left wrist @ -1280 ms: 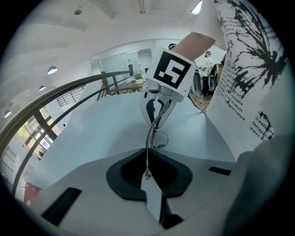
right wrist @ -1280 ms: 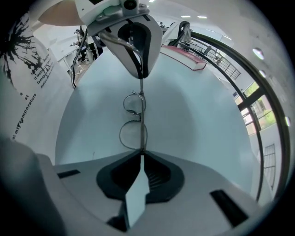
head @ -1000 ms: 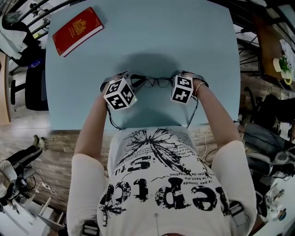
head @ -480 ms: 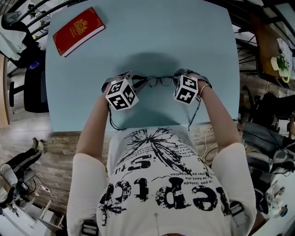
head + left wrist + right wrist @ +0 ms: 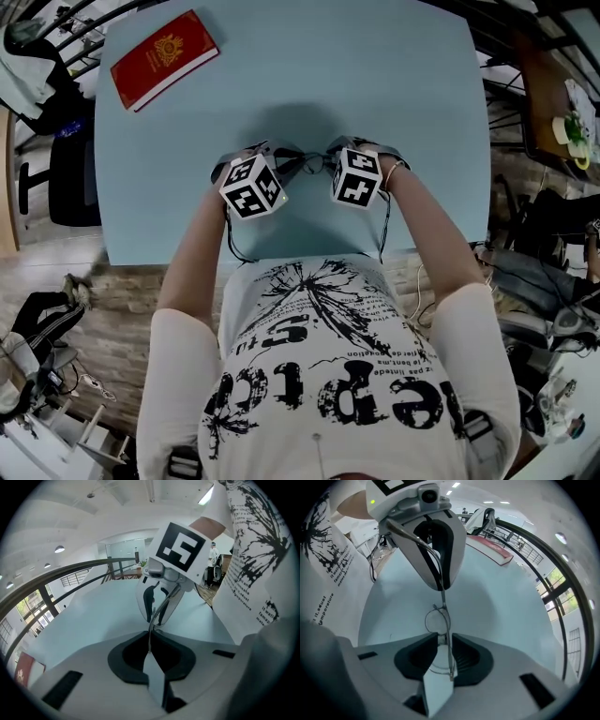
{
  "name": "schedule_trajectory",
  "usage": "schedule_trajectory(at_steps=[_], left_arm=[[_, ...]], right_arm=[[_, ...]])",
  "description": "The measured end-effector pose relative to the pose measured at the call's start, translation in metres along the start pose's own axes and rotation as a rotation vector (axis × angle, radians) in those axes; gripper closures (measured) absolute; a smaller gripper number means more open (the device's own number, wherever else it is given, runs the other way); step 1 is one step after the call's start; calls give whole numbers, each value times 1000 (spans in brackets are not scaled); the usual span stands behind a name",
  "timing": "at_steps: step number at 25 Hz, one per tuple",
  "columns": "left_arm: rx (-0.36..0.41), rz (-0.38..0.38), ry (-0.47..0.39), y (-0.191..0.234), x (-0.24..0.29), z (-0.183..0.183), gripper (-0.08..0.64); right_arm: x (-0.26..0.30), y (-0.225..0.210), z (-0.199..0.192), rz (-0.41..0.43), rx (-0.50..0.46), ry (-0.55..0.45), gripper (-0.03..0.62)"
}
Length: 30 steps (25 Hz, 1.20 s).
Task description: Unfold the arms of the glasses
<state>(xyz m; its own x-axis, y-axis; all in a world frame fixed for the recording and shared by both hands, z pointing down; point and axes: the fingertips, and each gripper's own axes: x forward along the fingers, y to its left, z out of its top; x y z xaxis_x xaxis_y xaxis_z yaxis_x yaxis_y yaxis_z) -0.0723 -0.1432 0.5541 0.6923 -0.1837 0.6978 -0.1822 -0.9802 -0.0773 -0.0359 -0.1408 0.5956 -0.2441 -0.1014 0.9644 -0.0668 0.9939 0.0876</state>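
Glasses [image 5: 306,161] sit between the two grippers, over the blue table [image 5: 375,75], close to the side where the person stands. I cannot tell if they touch the table.

The left gripper [image 5: 281,165] points slanting down at the glasses from the left. In the left gripper view its jaws are pressed together on one thin arm of the glasses [image 5: 150,632]. The arm runs like a wire from the jaws up to the right gripper [image 5: 156,618] just ahead.

The right gripper [image 5: 328,156] points almost straight down, just beside the left one. In the right gripper view its jaws are opening. There is a narrow gap between them, and the pads do not squeeze anything. The glasses [image 5: 437,620] are in that gap. A round lens sticks out past the jaws, and a thin arm lies along the edge of one pad. Past the lens, the frame runs up into the tips of the left gripper [image 5: 440,584].

Each gripper has a white cube with black squares on it: the left cube [image 5: 251,186] and the right cube [image 5: 357,178]. They are near each other but do not touch.

A red book [image 5: 164,59] lies flat at the far left corner of the table, well away from the glasses. The person wears a white shirt [image 5: 328,366] with black print.
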Motion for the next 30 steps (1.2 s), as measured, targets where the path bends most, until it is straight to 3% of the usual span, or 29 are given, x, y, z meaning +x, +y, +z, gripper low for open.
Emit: schedule_trajectory(at_steps=[6, 11, 21, 30], left_arm=[[-23, 3, -1, 2, -1, -2, 532], [-30, 8, 1, 2, -2, -2, 532], [-79, 59, 9, 13, -8, -8, 532], [-90, 117, 47, 19, -11, -16, 532]], right_arm=[[16, -5, 13, -6, -16, 26, 490], [20, -4, 10, -11, -32, 52, 558], [-13, -12, 14, -94, -60, -64, 561], [-40, -23, -16, -163, -32, -55, 561]])
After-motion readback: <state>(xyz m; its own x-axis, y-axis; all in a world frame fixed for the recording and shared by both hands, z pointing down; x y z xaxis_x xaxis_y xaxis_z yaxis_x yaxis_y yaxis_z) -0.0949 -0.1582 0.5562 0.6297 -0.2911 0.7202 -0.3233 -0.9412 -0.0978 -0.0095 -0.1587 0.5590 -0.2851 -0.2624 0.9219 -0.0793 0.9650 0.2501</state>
